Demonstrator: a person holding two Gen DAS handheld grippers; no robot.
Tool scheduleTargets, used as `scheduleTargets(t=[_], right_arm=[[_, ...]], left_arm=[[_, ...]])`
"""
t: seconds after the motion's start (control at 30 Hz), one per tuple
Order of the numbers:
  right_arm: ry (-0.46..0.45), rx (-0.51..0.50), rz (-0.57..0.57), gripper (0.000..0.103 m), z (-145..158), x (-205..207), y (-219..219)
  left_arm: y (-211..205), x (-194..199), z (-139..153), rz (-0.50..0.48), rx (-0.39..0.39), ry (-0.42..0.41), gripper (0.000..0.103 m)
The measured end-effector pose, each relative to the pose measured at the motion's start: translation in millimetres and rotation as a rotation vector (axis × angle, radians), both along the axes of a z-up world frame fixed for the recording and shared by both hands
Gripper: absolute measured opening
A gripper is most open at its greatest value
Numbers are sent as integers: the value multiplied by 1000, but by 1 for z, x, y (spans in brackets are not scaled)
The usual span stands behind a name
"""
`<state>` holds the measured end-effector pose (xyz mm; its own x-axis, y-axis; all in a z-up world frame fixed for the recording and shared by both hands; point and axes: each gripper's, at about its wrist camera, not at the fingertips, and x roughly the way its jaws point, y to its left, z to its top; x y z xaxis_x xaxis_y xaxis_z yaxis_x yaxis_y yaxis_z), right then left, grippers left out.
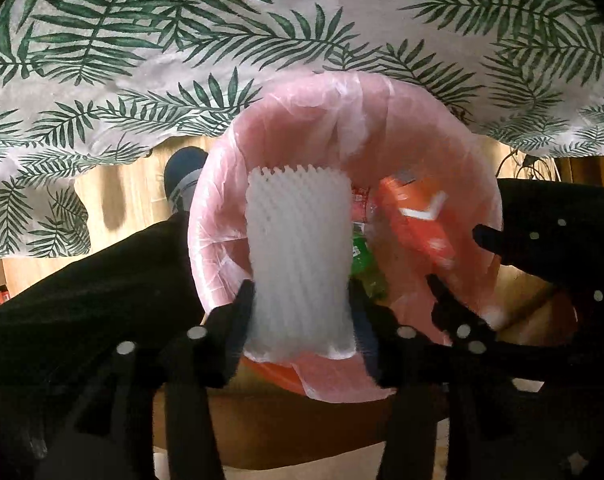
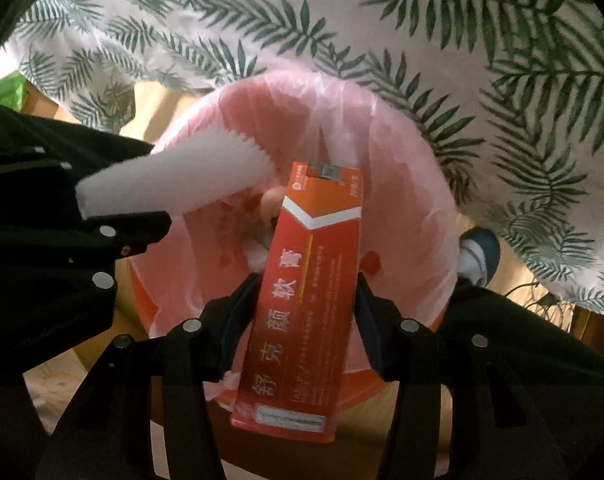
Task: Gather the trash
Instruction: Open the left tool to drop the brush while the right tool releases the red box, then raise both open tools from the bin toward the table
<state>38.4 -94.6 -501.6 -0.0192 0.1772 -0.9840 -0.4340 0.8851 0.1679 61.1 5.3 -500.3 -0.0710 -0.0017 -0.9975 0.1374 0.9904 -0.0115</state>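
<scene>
My left gripper (image 1: pixel 302 292) is shut on a white foam net sleeve (image 1: pixel 298 248) and holds it over the mouth of a round orange bin lined with a pink plastic bag (image 1: pixel 382 96). My right gripper (image 2: pixel 308 280) is shut on a long orange-red carton (image 2: pixel 310 280) with white print, also over the bin (image 2: pixel 402 200). The carton shows in the left wrist view (image 1: pixel 418 216) and the foam sleeve in the right wrist view (image 2: pixel 174 180). Green and red wrappers (image 1: pixel 360 248) lie inside the bin.
A table with a palm-leaf tablecloth (image 1: pixel 262 40) hangs just behind the bin. The floor is light wood (image 1: pixel 122 200). A person's blue and white shoe (image 1: pixel 184 180) stands beside the bin, and dark trouser legs flank it.
</scene>
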Motion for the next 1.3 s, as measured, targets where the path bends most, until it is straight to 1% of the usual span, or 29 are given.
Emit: scheduleTargets(t=[0.07,0.1,0.17,0.2,0.23,0.27,0.3,0.33,0.37,0.4,0.47,0.53,0.6,0.67,0.73,0.8,0.83,0.87,0.93,1.0,1.07,1.1,1.13,1.17,1.2,1.23,1.3], right_arm=[[-4,-3,2,60,-1,0,0],[-7,-6,3,60,-2,0,1],[-6,-7,3,63,-4,1,0],[-4,-11,1,65,-5,1,0],[-6,-16,0,67,-5,1,0],[-10,-21,0,70,-5,1,-1],[-16,-26,1,74,-5,0,0],[-30,-35,1,81,-5,0,2],[-43,-45,3,85,-3,0,2],[-57,-60,4,87,-1,-1,2],[-72,-73,3,94,3,-2,0],[-84,-82,-13,95,6,-2,-5],[-81,-89,-20,95,10,-2,-10],[-99,-117,-20,95,15,-4,-11],[-113,-124,-13,95,29,-5,-15],[-143,-134,-18,96,52,-6,-21],[-155,-120,-21,95,66,-8,-24],[-178,-96,-34,96,84,-11,-28],[-215,-52,-60,97,115,-19,-35],[-276,-9,-81,97,152,-29,-42],[-351,5,-90,97,188,-40,-47],[-398,20,-93,97,212,-46,-50],[-436,28,-99,97,230,-49,-52],[-493,38,-111,97,255,-54,-56],[-534,45,-115,97,273,-56,-58],[-570,50,-117,97,288,-56,-57],[-657,56,-127,97,325,-54,-59]], left_arm=[[1,0,-2,6,5,-5,56],[3,1,-2,11,6,-7,58],[5,1,-3,23,7,-14,78],[6,1,-2,34,7,-27,81],[7,2,-1,43,5,-35,87],[7,2,0,49,3,-44,95],[7,2,1,54,3,-51,99],[7,1,1,57,9,-54,98],[7,0,-1,56,18,-47,98],[7,-1,-2,51,33,-38,98],[7,-2,-3,34,72,-25,98],[8,-2,0,26,103,-23,98],[10,-2,12,33,123,-51,98],[10,-6,33,40,93,-99,98],[8,-10,54,30,78,-152,98],[5,-20,85,8,102,-222,98],[3,-26,100,-2,102,-255,98],[3,-28,111,-5,102,-275,98],[2,-39,143,-12,85,-332,98],[2,-53,186,-26,61,-414,98],[-1,-63,227,-43,55,-499,98],[-2,-65,243,-50,55,-529,98],[-3,-70,269,-61,52,-581,98],[-4,-71,287,-67,48,-617,98],[-5,-72,304,-71,45,-654,98],[-6,-72,329,-74,41,-706,98],[-6,-69,365,-79,34,-777,98]])
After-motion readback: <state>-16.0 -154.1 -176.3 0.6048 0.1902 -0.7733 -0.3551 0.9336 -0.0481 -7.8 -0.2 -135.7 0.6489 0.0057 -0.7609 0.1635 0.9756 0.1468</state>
